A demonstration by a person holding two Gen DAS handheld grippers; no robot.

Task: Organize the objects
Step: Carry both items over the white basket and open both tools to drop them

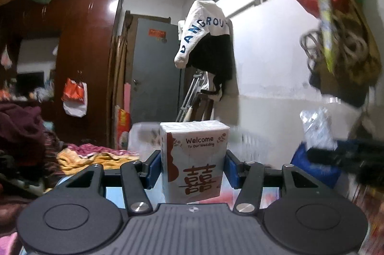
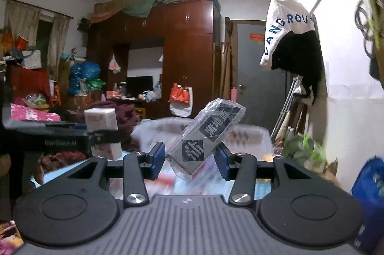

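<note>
My left gripper is shut on a white tissue pack printed "Welcome To Our Wedding", held upright in the air between the blue pads. In the right wrist view my right gripper is shut on a grey packet in clear wrap with dark labels, tilted to the right. That view also shows the left gripper at the left with the tissue pack in it. A white plastic bin lies blurred below and behind both held things; in the left wrist view the bin shows behind the pack.
A brown wardrobe and a grey door stand at the back. Clothes hang on the white wall at the right. Bags hang at the upper right. A blue bag sits low right. Piled bedding lies left.
</note>
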